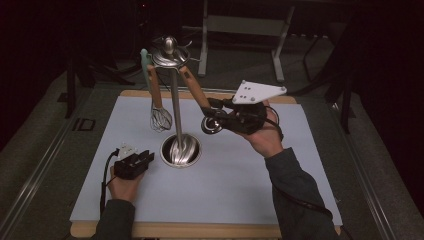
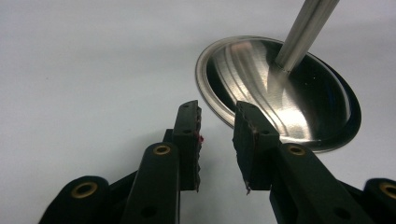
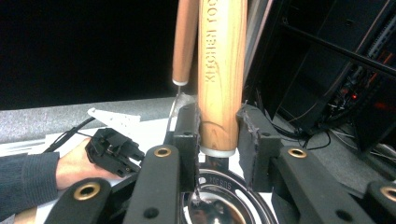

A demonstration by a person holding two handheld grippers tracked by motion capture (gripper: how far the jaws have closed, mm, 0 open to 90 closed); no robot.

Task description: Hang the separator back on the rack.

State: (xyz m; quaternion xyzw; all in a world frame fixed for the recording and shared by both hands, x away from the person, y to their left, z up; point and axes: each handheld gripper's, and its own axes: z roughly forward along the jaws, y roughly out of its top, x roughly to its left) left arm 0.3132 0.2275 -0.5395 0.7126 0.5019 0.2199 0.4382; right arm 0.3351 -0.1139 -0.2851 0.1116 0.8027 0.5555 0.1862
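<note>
A: Near side of the rack's round base?
B: Left tool rests on the surface just left of the base, jaws apart, nothing between them.
A: Right one?
B: Right tool is raised right of the pole, jaws clamped on the wooden handle of the ladle; its bowl hangs below the jaws.
A: Count?
B: One rack, two wooden-handled utensils hanging from its top ring: ladle and whisk, plus a pale green handle behind. Whisk hangs left of the pole, clear of the ladle.
</note>
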